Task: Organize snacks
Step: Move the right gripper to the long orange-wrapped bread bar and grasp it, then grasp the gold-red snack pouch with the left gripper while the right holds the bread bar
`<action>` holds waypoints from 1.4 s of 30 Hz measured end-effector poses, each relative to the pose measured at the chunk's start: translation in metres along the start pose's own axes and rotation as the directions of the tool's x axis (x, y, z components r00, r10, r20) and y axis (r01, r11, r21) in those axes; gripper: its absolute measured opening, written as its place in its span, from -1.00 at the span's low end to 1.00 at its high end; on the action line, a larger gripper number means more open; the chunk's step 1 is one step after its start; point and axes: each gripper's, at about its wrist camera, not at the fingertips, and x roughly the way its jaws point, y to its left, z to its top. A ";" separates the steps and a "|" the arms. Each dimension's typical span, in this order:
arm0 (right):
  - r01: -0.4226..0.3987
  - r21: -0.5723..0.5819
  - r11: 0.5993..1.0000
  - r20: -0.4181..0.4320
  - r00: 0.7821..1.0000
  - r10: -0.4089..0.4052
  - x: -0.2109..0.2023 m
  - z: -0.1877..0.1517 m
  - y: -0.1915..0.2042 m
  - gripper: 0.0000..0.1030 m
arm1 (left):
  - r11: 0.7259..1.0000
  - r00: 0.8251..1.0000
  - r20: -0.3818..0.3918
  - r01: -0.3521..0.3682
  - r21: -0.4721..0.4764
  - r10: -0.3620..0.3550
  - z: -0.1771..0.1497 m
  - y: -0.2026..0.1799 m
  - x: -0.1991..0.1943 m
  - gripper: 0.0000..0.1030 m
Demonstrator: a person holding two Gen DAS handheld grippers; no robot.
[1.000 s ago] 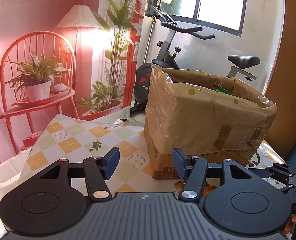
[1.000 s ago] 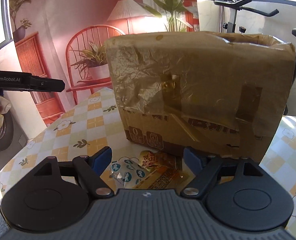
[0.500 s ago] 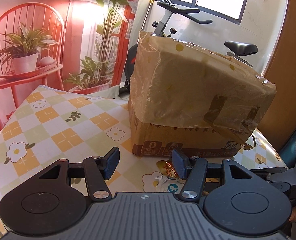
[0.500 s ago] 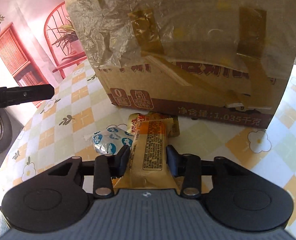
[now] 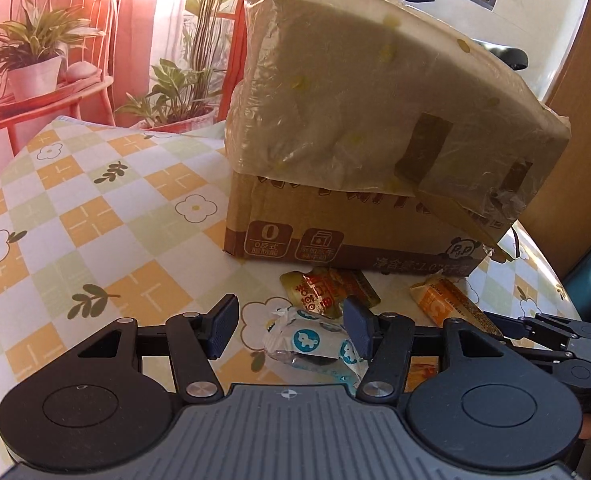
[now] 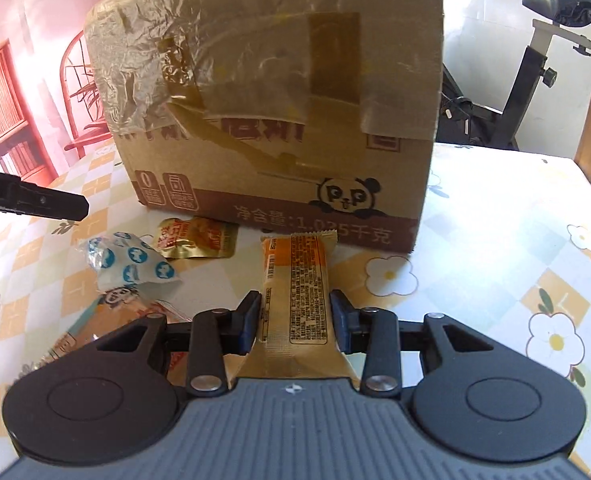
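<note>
Right gripper (image 6: 295, 316) pinches the long orange foil snack bar (image 6: 297, 280); left gripper (image 5: 289, 326) (spread) straddles a clear blue-printed candy packet (image 5: 315, 344) on the desk (image 5: 95, 200).

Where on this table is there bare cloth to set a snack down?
Free: the checked tablecloth left of the cardboard box, and the stretch right of the orange bar, below the box corner. Crowded: the strip in front of the box, with the blue-dotted wrapper and red-gold packet.
</note>
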 end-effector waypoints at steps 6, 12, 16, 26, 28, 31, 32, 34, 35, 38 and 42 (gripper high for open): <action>-0.003 -0.045 0.999 0.035 0.999 0.004 0.001 -0.016 -0.008 -0.24 | 0.999 0.999 -0.029 -0.043 -0.020 0.042 0.008 -0.014 0.022 0.16; -0.036 -0.014 0.999 0.085 0.996 0.037 0.001 -0.030 -0.016 -0.21 | 0.990 0.997 -0.080 0.023 0.142 -0.012 0.026 -0.041 0.054 0.16; -0.040 0.002 0.999 0.095 0.995 0.039 -0.001 -0.031 -0.018 -0.21 | 0.969 0.992 -0.121 0.061 0.241 -0.033 0.033 -0.051 0.078 0.15; -0.059 0.011 0.998 0.094 0.994 0.058 0.002 -0.031 -0.020 -0.19 | 0.930 0.988 -0.157 0.067 0.361 -0.010 0.027 -0.064 0.107 0.15; -0.060 0.010 0.998 0.092 0.994 0.059 0.002 -0.031 -0.020 -0.19 | 0.935 0.988 -0.152 0.076 0.347 -0.024 0.028 -0.061 0.108 0.15; -0.061 0.011 0.998 0.092 0.994 0.059 0.003 -0.032 -0.020 -0.19 | 0.934 0.986 -0.166 0.084 0.346 -0.027 0.026 -0.057 0.111 0.15; -0.060 0.010 0.998 0.092 0.994 0.059 0.003 -0.032 -0.020 -0.19 | 0.933 0.986 -0.163 0.086 0.350 -0.030 0.024 -0.056 0.110 0.15; -0.060 0.010 0.998 0.092 0.994 0.059 0.003 -0.032 -0.020 -0.19 | 0.930 0.985 -0.170 0.092 0.355 -0.033 0.021 -0.056 0.108 0.15; -0.061 0.010 0.998 0.092 0.994 0.059 0.003 -0.032 -0.020 -0.19 | 0.929 0.984 -0.175 0.096 0.357 -0.035 0.020 -0.057 0.107 0.15; -0.061 0.011 0.998 0.092 0.994 0.060 0.003 -0.032 -0.020 -0.19 | 0.924 0.980 -0.192 0.113 0.365 -0.044 0.011 -0.058 0.103 0.15; -0.067 0.017 0.998 0.093 0.994 0.065 0.002 -0.032 -0.022 -0.19 | 0.914 0.983 -0.183 0.084 0.396 -0.011 -0.004 -0.066 0.095 0.18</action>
